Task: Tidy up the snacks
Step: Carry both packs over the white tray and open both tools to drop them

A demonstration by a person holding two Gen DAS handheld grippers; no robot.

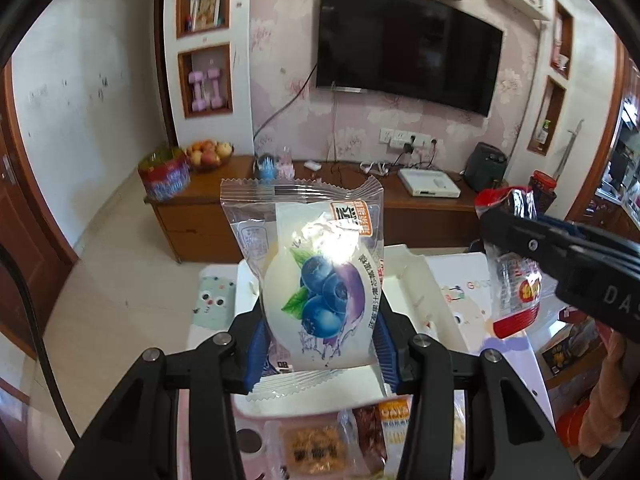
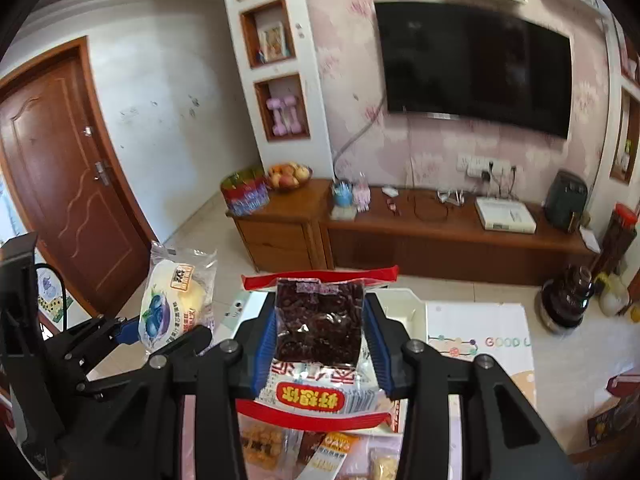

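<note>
left gripper (image 1: 320,344) clamped on blueberry bun packet (image 1: 316,284), held upright above white tray (image 1: 404,276) | right gripper (image 2: 320,344) clamped on red-edged dried-fruit packet (image 2: 320,320), yellow label characters upside down; snack packets (image 2: 320,452) below; mat (image 2: 480,340) reads "GOOD"

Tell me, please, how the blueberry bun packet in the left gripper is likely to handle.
The blueberry bun packet looks puffy, so probably light and squashable. Its glossy film shines, so it may slip between the left gripper's fingers. The crimped top stands upright, suggesting some stiffness.
</note>
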